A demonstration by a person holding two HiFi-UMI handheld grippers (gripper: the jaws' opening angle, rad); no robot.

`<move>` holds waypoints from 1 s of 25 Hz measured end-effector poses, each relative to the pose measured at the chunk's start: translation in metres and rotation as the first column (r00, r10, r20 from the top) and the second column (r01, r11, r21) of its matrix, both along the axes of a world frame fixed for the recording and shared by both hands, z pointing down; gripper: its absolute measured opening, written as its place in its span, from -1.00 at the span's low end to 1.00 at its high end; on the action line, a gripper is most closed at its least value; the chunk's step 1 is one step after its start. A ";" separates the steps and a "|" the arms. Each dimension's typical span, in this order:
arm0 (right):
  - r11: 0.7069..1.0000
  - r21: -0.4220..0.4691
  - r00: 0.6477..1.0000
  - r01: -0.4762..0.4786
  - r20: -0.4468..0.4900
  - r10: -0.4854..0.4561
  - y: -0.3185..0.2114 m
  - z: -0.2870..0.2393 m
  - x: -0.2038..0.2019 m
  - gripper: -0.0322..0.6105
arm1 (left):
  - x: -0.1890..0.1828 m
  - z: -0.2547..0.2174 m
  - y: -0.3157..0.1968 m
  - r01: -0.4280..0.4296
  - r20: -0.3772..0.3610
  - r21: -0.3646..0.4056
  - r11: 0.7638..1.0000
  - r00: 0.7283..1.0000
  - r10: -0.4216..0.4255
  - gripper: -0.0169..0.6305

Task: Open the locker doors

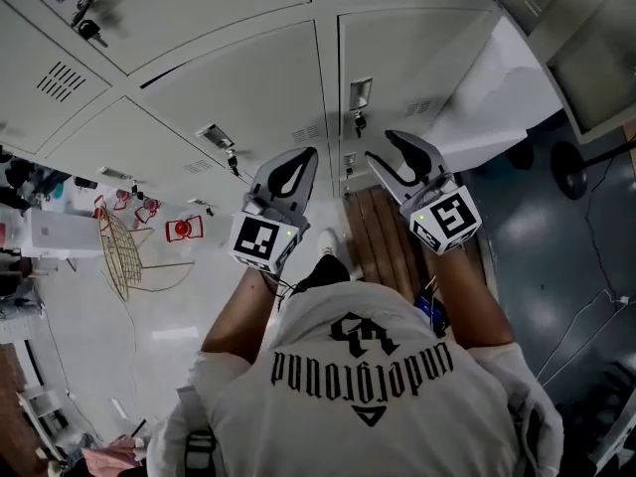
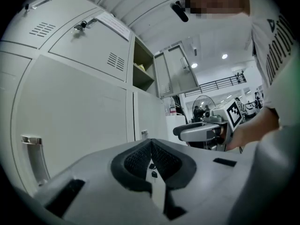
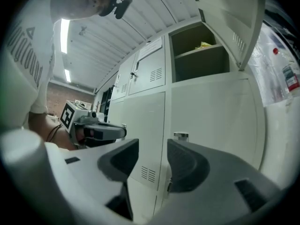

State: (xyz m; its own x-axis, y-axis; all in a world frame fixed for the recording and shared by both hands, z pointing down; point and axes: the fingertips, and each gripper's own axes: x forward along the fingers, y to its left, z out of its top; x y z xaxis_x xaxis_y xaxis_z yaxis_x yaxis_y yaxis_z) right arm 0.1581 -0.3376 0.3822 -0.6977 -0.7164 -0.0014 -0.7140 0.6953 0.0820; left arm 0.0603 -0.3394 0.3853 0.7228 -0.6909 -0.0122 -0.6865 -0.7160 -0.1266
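A bank of pale grey locker doors [image 1: 238, 87] fills the top of the head view. The closed door [image 1: 407, 68] straight ahead carries a small metal handle [image 1: 360, 92] with a key [image 1: 358, 122] under it. My right gripper [image 1: 379, 146] is held level just short of that door, jaws open and empty; in the right gripper view [image 3: 152, 156] the handle [image 3: 180, 136] shows just above the gap. My left gripper [image 1: 306, 157] hangs beside it before the neighbouring door, shut on nothing, its pads [image 2: 140, 157] meeting.
One upper locker [image 3: 201, 50] stands open with its door [image 3: 234, 18] swung out. More open doors [image 1: 502, 87] jut out at the right of the head view. A wooden pallet [image 1: 383, 237] lies under my feet. A wire basket [image 1: 119, 251] and clutter lie at the left.
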 end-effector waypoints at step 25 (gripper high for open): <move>0.995 -0.094 0.999 -0.046 0.015 0.047 -0.131 0.040 -0.042 -0.25 | 0.001 0.033 -0.088 -0.102 -0.005 -0.132 0.986 0.995 0.102 -0.92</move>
State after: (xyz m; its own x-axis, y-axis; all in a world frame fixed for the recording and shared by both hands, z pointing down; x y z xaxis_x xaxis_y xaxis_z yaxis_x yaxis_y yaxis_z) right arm 0.1158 -0.4688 0.4222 -0.6643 -0.7454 0.0556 -0.7464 0.6655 0.0061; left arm 0.0617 -0.4276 0.4187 0.7896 -0.6090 0.0752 -0.6089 -0.7928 -0.0271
